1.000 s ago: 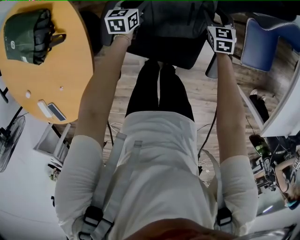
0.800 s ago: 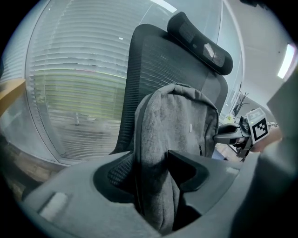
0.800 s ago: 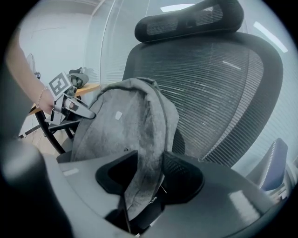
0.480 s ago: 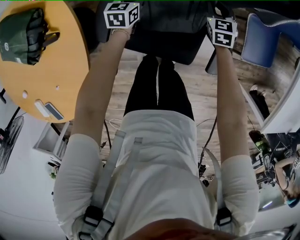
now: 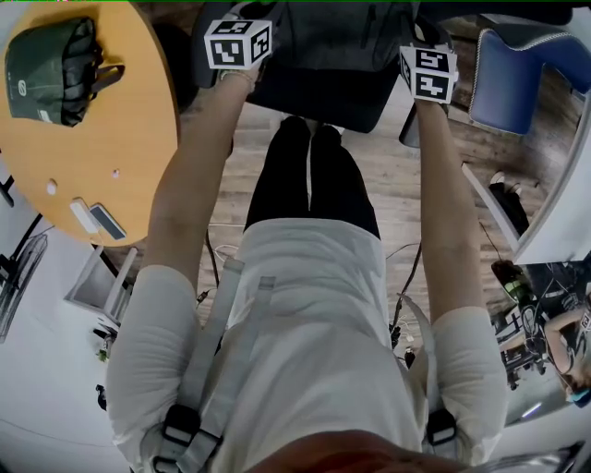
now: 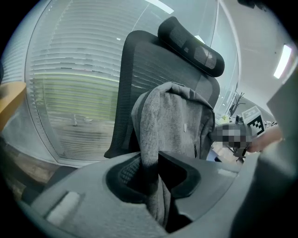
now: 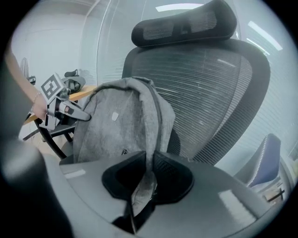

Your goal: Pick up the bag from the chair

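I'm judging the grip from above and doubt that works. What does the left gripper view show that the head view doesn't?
Only the left gripper view: the jaws of the left tool closed on a strap of the grey bag, plus the headrest. Only the head view: the round table with a green bag, a blue chair, the person's legs. Both: the black chair.

Pale wood planks make up the floor point(image 5: 397, 185). A round, orange-topped desk point(image 5: 129, 139) stands at the left, carrying a dark green pouch point(image 5: 51, 60) (two small flat devices point(image 5: 100, 220) lie near its edge). A blue padded seat point(image 5: 512, 78) sits at the right. Slatted blinds point(image 6: 70, 93) cover a glass wall, and a strip light point(image 7: 174, 7) glows overhead.
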A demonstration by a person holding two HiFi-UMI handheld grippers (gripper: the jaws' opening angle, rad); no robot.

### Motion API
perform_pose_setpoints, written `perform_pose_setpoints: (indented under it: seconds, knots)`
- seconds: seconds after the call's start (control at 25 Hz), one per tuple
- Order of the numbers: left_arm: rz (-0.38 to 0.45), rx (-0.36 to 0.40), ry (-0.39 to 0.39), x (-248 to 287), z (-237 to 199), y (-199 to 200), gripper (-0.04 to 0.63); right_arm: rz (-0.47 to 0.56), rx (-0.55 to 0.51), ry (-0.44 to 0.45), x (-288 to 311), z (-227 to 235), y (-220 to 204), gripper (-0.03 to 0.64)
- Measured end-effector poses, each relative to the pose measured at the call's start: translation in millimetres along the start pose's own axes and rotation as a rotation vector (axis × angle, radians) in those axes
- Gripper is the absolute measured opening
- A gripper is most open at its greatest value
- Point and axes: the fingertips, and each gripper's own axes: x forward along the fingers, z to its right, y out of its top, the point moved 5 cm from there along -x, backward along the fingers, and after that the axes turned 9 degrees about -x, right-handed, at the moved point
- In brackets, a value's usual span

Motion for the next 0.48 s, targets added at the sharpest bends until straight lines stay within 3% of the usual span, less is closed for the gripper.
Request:
perform_pose_setpoints:
  seconds: [0.48]
  knots:
    - [0.017, 0.003, -0.025, -29, 21, 8, 0.069, 0.047, 0.000, 0.008, -38, -2, 12, 0.044]
